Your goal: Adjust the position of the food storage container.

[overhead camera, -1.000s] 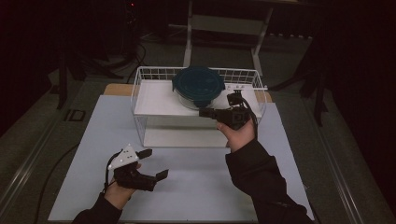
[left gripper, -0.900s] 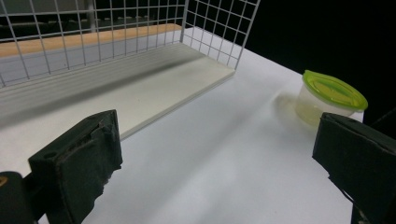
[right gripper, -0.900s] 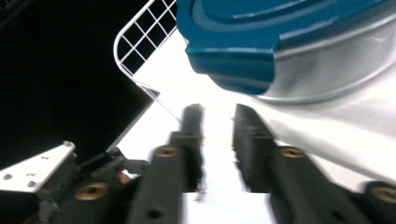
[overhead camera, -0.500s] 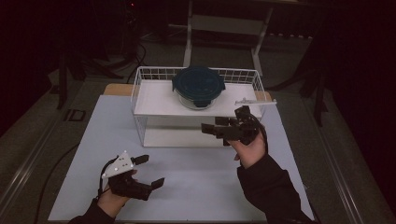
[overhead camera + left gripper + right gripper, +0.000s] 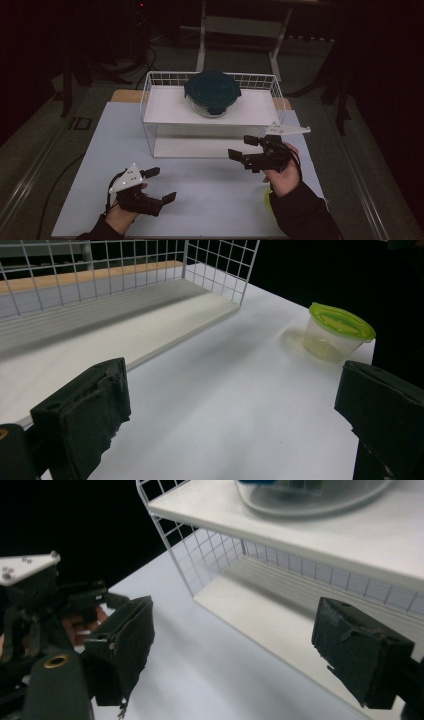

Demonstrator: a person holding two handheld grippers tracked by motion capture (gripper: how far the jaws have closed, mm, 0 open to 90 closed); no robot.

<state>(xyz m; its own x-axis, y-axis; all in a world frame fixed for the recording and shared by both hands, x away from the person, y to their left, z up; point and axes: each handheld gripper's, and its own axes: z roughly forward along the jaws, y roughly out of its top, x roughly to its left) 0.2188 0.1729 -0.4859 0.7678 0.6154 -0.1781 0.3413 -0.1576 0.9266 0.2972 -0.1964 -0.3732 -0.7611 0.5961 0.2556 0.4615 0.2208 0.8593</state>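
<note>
Altogether two containers, one wire rack and two hand-held grippers are on show. One wire rack (image 5: 150, 107) stands on the pale table (image 5: 210, 190) at about twelve o'clock in the high view, with two white levels: an upper shelf (image 5: 165, 102) and a lower floor board (image 5: 195, 147). On the upper shelf sits one round clear container with a dark teal lid (image 5: 212, 90), toward the rack's back and centre; the right gripper view catches its clear base (image 5: 310, 500) at the top edge.

A second container, a small clear tub with a lime-green lid (image 5: 336, 332), stands upright on the table near its edge, at roughly two o'clock in the left gripper view, well apart from the rack.

One right gripper (image 5: 247, 150) hovers at about four o'clock in the high view, just in front of the rack's open lower level. Its jaws have just been opening and now stand wide apart with nothing between them; in its own view the pads (image 5: 125, 640) frame bare table and the lower board.

One left gripper (image 5: 162, 186) sits at about seven o'clock, near the table's front edge. Its jaws are also spread wide and grip nothing, bare tabletop lying between its pads (image 5: 95, 405).
</note>
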